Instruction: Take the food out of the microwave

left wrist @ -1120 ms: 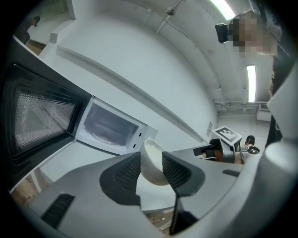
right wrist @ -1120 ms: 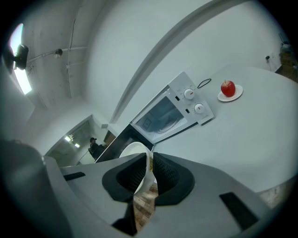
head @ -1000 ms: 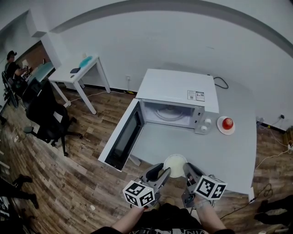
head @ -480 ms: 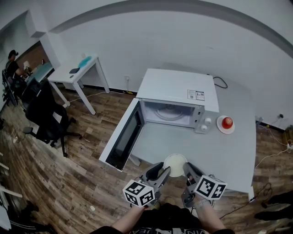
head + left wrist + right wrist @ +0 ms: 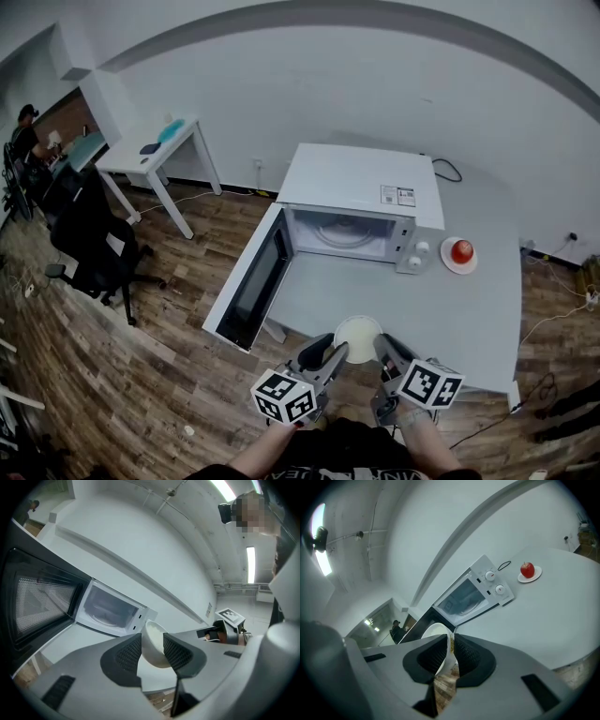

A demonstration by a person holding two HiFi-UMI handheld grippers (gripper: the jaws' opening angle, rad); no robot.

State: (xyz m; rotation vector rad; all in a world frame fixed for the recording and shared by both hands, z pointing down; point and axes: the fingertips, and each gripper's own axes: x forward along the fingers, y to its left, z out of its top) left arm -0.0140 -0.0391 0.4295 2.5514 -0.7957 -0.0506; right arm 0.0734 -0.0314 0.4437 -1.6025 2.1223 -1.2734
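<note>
A white bowl [image 5: 358,332] hangs just over the table's near edge, held from both sides. My left gripper [image 5: 328,352] is shut on its rounded left side; in the left gripper view the bowl [image 5: 153,641] sits tilted between the pads. On the bowl's right, my right gripper [image 5: 386,349] pinches the thin rim, and the bowl [image 5: 433,632] stands edge-on between the nearly closed jaws. What the bowl holds is hidden. Beyond it the white microwave [image 5: 361,199] is open, with only its glass turntable inside.
The microwave door [image 5: 253,281] swings out to the left past the grey table [image 5: 469,309]. A red apple [image 5: 461,250] on a small plate sits right of the microwave. Left of the table are a black office chair [image 5: 94,244] and a white desk [image 5: 155,150].
</note>
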